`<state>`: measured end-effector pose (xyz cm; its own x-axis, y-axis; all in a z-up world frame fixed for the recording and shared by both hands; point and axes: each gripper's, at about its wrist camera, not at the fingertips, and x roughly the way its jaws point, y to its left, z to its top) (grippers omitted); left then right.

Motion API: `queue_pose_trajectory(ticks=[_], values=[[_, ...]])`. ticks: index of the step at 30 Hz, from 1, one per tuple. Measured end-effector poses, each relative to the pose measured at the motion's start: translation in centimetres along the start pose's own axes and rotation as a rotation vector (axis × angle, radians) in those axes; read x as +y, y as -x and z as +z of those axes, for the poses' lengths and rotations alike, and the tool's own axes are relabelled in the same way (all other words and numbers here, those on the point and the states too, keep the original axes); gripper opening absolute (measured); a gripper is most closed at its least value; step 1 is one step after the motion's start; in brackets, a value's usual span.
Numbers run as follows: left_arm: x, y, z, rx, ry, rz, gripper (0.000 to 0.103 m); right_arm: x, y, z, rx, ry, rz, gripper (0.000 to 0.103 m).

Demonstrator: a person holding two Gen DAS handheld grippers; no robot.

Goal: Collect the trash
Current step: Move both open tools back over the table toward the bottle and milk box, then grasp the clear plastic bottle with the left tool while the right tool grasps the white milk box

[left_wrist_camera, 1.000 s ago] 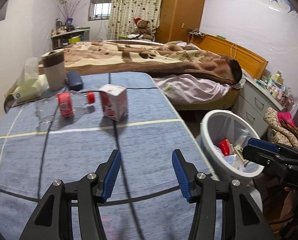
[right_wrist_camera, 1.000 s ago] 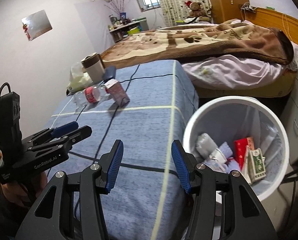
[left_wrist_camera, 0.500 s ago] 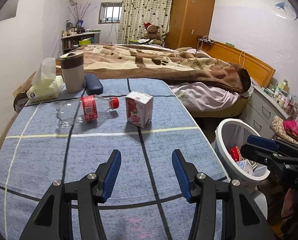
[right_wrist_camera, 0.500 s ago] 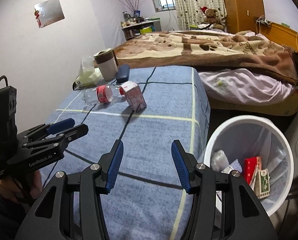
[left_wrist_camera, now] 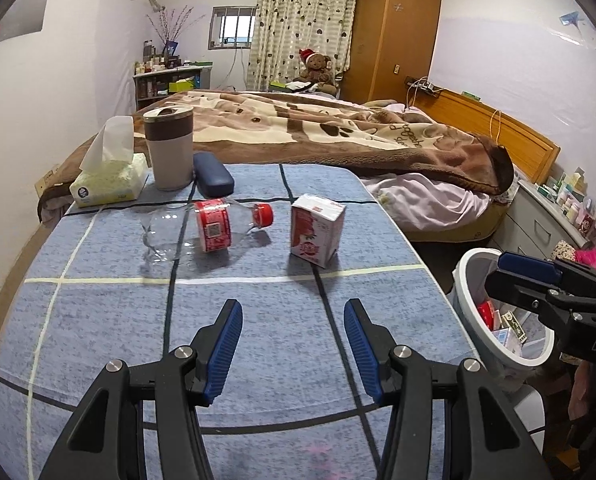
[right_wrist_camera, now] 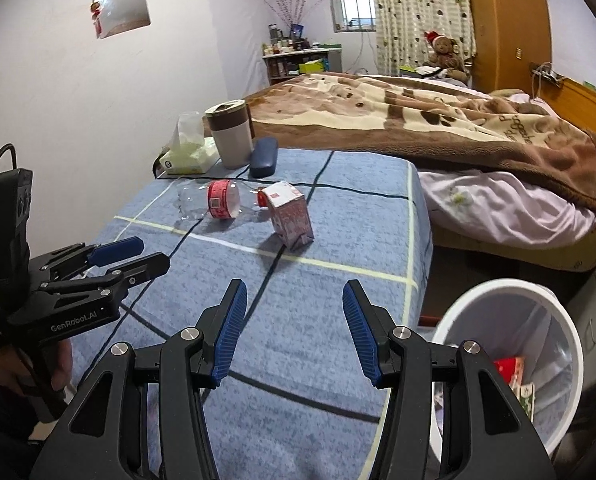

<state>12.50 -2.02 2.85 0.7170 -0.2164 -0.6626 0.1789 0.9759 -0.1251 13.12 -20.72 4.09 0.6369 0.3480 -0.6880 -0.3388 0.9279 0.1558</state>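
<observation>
At the far left of the table (left_wrist_camera: 97,320), covered in blue checked cloth, sits a tissue box (left_wrist_camera: 107,182), then a tall brown-banded cup (left_wrist_camera: 169,148) with a dark blue glasses case (left_wrist_camera: 213,180) just beside it. In front of them an empty clear bottle (left_wrist_camera: 205,230) with a red label lies on its side, red cap toward a small pink carton (left_wrist_camera: 317,229) standing nearby. The left gripper (left_wrist_camera: 293,344) hovers over bare cloth, jaws apart, grasping nothing. The right gripper (right_wrist_camera: 293,330) is likewise released and empty. Off the table's right edge stands a white trash bin (right_wrist_camera: 498,292) holding wrappers.
</observation>
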Motion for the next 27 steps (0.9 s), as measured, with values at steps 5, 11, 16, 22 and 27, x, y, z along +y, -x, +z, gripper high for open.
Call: queue_pose_trajectory(ticks=[5, 11, 16, 22, 27], values=[[1.8, -0.8, 0.6, 0.0, 0.002, 0.0, 0.053, 0.2, -1.7, 0.8, 0.017, 0.021, 0.008, 0.052], [4.4, -2.4, 1.8, -0.004, 0.011, 0.015, 0.053, 0.4, -4.2, 1.8, 0.046, 0.048, 0.015, 0.063], [6.6, -4.4, 3.2, 0.006, -0.005, 0.034, 0.053, 0.7, -6.1, 2.6, 0.065, 0.068, 0.01, 0.063], [8.9, -7.1, 5.0, 0.005, -0.015, 0.043, 0.059, 0.5, -8.5, 3.5, 0.09, 0.074, 0.014, 0.063], [10.6, -9.0, 6.8, -0.008, -0.026, 0.041, 0.064, 0.7, -10.3, 4.1, 0.101, 0.091, 0.021, 0.063]])
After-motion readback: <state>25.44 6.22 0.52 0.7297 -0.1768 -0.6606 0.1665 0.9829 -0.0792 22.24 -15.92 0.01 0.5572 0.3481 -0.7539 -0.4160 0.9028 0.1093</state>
